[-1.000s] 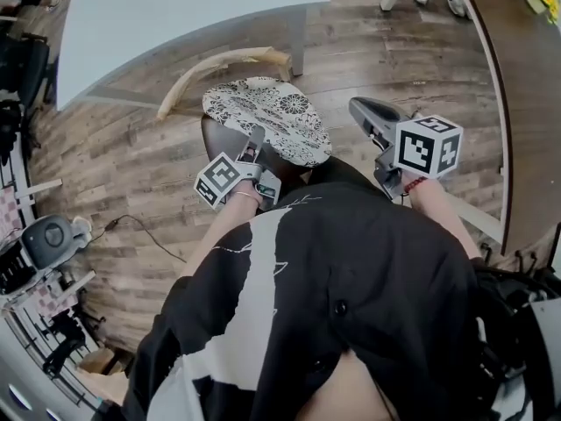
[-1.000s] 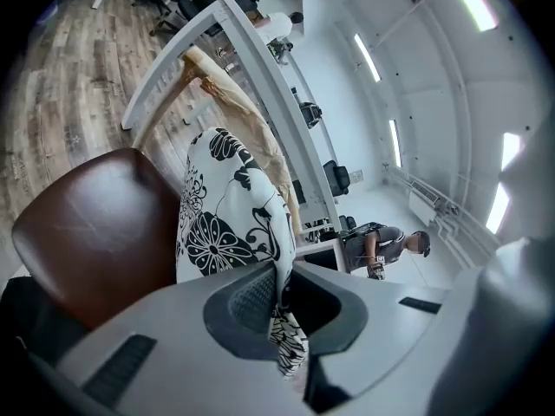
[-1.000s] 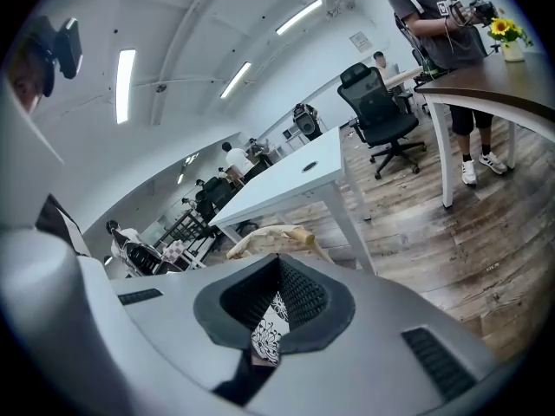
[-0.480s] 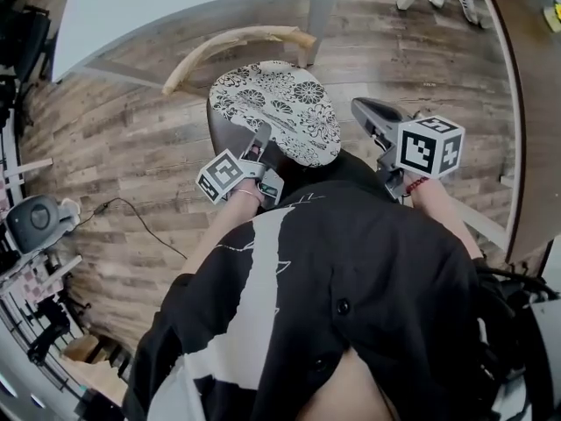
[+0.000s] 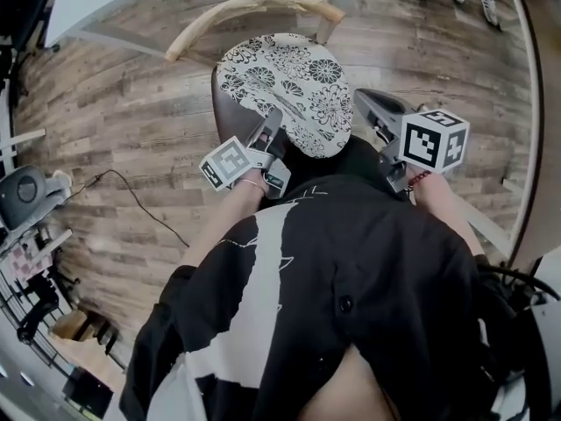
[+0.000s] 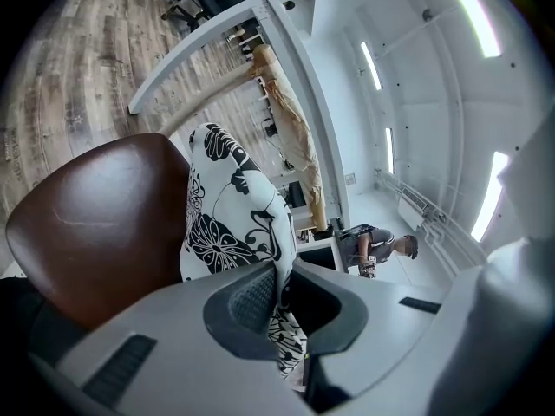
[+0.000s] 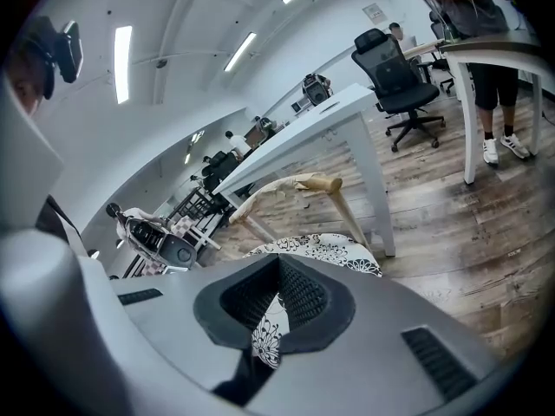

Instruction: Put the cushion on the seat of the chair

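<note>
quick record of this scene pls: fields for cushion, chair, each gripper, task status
cushion: white with black floral print, held over the chair
chair: brown seat, pale curved wooden backrest
left gripper: shut on the cushion's near edge
right gripper: shut on the cushion's near edge
seat cover: part of the seat is bare beside the cushion
task status: cushion not released; can't tell whether it rests on the seat
surroundings: white table, wood floor
</note>
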A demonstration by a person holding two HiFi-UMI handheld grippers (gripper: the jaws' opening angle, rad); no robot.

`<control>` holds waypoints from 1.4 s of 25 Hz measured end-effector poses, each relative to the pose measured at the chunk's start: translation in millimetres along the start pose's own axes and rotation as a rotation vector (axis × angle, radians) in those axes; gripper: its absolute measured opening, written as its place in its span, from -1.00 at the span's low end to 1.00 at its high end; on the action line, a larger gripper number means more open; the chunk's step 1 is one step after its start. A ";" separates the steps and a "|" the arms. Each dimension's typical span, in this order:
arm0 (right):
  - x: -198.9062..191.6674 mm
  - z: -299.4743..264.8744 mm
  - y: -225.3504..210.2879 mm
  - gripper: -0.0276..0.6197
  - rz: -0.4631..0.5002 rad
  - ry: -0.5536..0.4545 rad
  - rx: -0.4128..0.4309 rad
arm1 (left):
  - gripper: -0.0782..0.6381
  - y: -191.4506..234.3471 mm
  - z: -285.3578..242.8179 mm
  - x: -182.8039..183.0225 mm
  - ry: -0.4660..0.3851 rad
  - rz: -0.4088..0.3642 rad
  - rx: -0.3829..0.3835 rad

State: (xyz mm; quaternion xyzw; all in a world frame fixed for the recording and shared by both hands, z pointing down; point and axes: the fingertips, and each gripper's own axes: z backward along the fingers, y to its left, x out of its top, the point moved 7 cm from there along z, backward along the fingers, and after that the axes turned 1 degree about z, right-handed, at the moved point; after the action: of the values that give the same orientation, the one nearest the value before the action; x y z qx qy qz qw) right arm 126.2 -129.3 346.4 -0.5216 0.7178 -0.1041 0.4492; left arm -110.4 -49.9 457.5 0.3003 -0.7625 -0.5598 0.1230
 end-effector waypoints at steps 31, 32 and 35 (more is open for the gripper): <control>-134.1 -20.4 -14.6 -0.87 -0.307 0.045 0.049 | -0.71 59.5 37.4 -17.4 0.128 -0.054 0.403; -140.7 -23.5 -15.6 -0.87 -0.321 0.042 0.054 | -0.71 62.5 39.7 -17.2 0.138 -0.060 0.412; -154.9 -30.2 -16.8 -0.87 -0.353 0.039 0.049 | -0.71 70.1 47.0 -16.4 0.148 -0.054 0.426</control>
State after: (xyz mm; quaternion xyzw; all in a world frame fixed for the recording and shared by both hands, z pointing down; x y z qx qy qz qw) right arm 122.5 -15.8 457.2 -0.6264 0.6210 -0.2090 0.4223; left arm -144.5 10.0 508.9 0.3801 -0.8440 -0.3655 0.0975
